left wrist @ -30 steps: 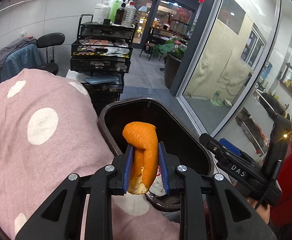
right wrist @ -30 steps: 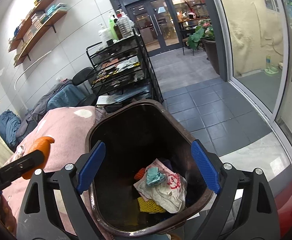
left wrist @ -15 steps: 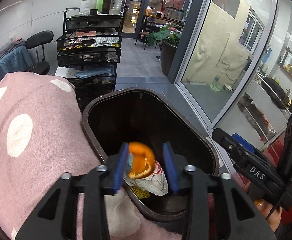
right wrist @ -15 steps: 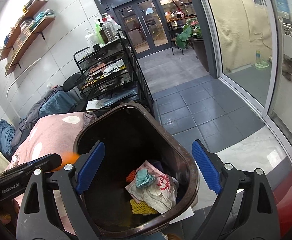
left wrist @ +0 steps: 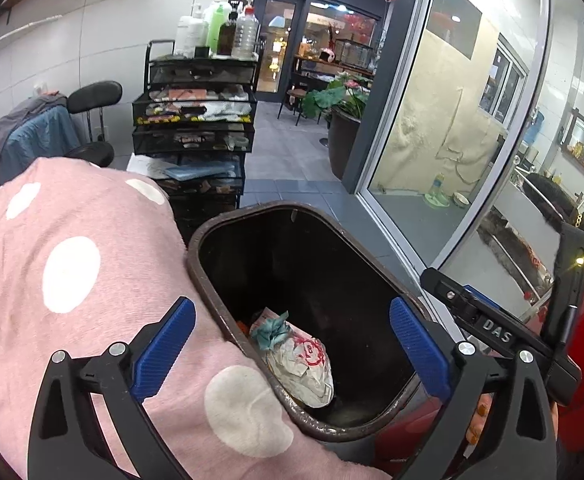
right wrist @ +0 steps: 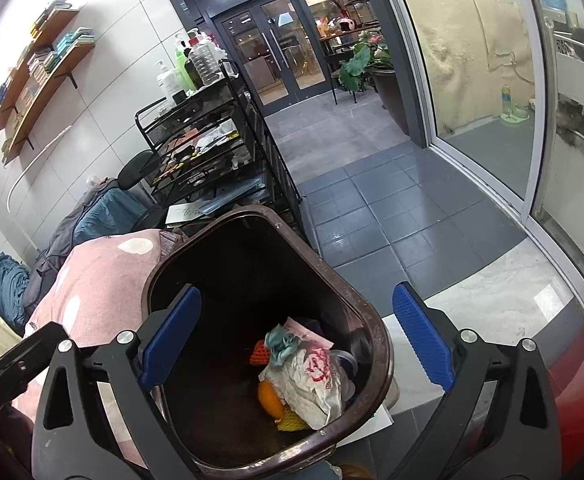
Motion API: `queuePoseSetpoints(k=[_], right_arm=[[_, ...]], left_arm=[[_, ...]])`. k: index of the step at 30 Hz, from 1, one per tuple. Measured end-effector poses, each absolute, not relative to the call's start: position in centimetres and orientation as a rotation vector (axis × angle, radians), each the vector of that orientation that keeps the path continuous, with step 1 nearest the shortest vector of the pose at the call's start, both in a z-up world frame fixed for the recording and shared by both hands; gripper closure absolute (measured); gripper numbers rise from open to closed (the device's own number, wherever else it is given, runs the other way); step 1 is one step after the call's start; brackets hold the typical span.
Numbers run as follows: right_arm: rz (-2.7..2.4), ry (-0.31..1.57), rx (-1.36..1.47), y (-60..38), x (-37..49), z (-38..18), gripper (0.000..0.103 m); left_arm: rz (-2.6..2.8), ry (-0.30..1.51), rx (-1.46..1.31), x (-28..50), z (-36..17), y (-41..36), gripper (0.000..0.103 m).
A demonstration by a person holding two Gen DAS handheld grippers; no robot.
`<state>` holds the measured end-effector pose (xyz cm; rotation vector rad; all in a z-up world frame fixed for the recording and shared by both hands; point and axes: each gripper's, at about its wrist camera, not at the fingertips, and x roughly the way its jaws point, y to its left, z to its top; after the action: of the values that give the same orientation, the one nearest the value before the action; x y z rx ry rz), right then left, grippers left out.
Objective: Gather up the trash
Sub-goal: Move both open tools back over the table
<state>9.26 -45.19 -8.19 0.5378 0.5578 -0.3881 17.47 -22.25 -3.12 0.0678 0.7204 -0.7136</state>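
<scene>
Looking into the bin (right wrist: 376, 344), we found the orange peel (right wrist: 270, 397) lying at its bottom, just beside the crumpled paper wrapper (right wrist: 312, 384) and a yellow foam net (right wrist: 290, 424). Above the bin, our left gripper (left wrist: 290, 354) hung with its jaws wide apart and empty; our right gripper (right wrist: 294, 344) was likewise spread and held nothing. We judged the drop finished, so the sensible move was to lift both grippers clear of the rim without knocking it. The pink spotted blanket (left wrist: 72, 272) pressed against the bin's side. What lay under the wrapper stayed hidden, and the bin's base was cut off.
</scene>
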Motion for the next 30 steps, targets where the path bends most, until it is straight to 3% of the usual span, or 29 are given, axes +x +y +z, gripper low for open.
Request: queuePoseSetpoints(k=[15, 30], right_arm=[[-0.249, 0.542, 0.426, -39.9, 10.9, -5.8, 0.008], [0.287, 0.614, 0.253, -24.7, 17.4, -0.6, 0.006]], left_arm=[[-0.61, 0.609, 0.067, 14.5, -1.2, -16.0, 0.005], [-0.247, 0.595, -0.011, 15.3, -1.6, -1.3, 0.006]])
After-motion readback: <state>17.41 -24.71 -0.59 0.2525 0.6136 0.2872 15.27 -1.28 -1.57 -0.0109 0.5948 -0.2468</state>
